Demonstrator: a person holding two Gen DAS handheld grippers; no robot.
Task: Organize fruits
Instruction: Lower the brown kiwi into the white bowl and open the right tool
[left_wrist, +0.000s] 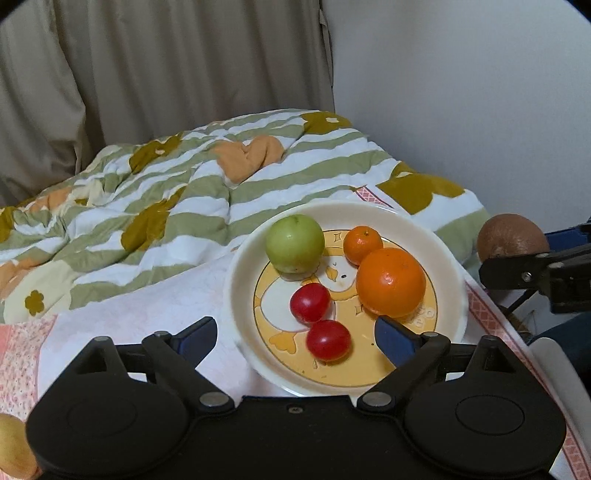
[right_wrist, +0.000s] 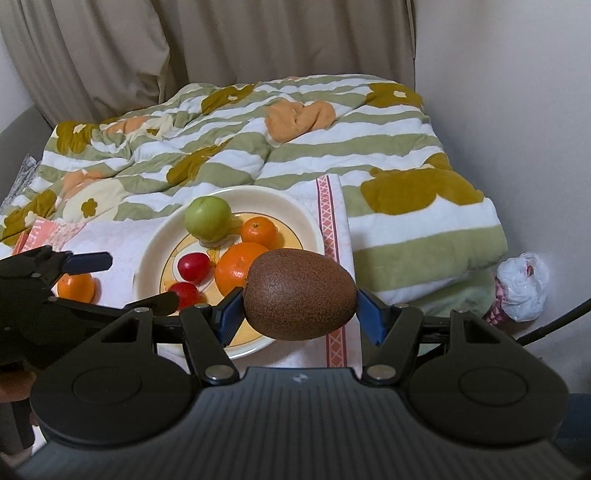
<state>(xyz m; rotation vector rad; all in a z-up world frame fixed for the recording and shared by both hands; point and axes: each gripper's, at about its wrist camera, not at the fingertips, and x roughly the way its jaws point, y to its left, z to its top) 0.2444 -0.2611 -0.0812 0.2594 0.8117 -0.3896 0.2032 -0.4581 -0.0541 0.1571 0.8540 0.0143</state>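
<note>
The right gripper (right_wrist: 300, 301) is clamped on a kiwi (right_wrist: 300, 293), held up over the plate's (left_wrist: 240, 273) near right rim. The left gripper (left_wrist: 295, 332) hangs wide apart at the plate's near edge, holding nothing; one fingertip sits over the plate just beside the big orange (left_wrist: 390, 282). On the plate: one green apple (left_wrist: 294, 243), two oranges (big one plus a small one (left_wrist: 362, 244)), two red tomatoes (left_wrist: 309, 302). A third orange (right_wrist: 75, 287) lies on the cloth left of the plate. The blanket (left_wrist: 147, 206) crowds the far side and the wall (left_wrist: 480, 92) is close on the right.
</note>
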